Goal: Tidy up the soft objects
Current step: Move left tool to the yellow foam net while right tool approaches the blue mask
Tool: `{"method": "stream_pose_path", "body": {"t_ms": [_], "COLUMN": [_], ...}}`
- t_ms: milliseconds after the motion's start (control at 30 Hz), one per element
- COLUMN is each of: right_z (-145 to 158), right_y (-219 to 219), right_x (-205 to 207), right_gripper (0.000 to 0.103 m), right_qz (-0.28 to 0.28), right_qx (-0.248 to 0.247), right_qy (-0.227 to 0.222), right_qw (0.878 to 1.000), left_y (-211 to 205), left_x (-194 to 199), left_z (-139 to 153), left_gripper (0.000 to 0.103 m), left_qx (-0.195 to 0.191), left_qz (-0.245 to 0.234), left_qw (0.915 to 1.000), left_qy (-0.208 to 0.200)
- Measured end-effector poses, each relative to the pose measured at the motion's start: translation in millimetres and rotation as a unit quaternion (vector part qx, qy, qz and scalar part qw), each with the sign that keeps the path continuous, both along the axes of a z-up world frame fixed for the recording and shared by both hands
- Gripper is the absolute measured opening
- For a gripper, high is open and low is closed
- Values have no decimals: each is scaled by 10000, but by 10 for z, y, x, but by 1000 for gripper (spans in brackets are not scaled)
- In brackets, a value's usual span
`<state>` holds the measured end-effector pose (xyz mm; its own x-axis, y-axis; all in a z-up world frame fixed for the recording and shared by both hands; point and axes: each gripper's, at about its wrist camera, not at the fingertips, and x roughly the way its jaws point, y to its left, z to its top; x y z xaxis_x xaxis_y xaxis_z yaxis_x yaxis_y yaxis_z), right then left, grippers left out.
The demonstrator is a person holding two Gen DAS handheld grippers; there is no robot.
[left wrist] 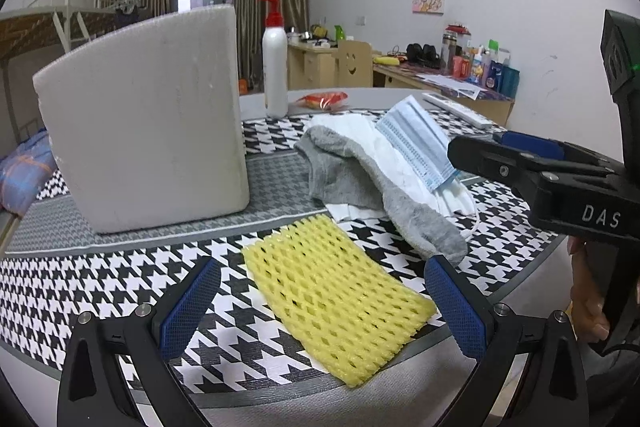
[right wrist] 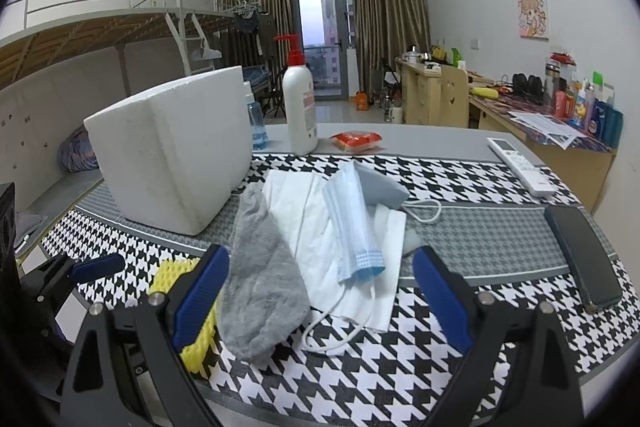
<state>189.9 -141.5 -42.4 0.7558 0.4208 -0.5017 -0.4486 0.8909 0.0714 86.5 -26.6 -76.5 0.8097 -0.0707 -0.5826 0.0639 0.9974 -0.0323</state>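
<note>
A yellow foam net lies flat on the houndstooth cloth, between the wide-apart fingers of my left gripper, which is open. A grey sock lies over white tissue sheets, with a blue face mask on top. My right gripper is open above the near end of the sock and mask, holding nothing. In the left wrist view the right gripper reaches in from the right, beside the mask. A white foam box stands at the left.
A white pump bottle and a red snack packet stand at the table's far side, with a blue bottle behind the box. A white remote and a dark phone lie at the right. A hand holds the right gripper's handle.
</note>
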Motion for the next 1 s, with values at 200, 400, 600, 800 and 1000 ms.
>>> {"method": "stream_pose_path", "body": {"t_ms": [200, 400, 600, 800, 1000], "right_z": [-40, -54, -72, -84, -118], "right_y": [21, 1, 4, -29, -47], "right_x": [110, 243, 339, 464, 576], "right_gripper": [85, 82, 75, 68, 62], "right_qz": [-50, -147, -146, -148, -137], "right_qx": [-98, -161, -218, -217, -194], "right_qy": [172, 298, 404, 531, 668], "right_qw": [9998, 9993, 9988, 9982, 9975], "left_y": [-52, -74, -79, -108, -148], "left_x": [101, 151, 253, 340, 416], "left_z": [-64, -71, -106, -124, -177], "left_gripper": [102, 102, 102, 93, 78], "left_qx": [13, -20, -53, 47, 115], "left_qz": [21, -18, -3, 81, 125], "left_qw": [9999, 9999, 9997, 9992, 9980], "left_qy": [128, 126, 222, 383, 607]}}
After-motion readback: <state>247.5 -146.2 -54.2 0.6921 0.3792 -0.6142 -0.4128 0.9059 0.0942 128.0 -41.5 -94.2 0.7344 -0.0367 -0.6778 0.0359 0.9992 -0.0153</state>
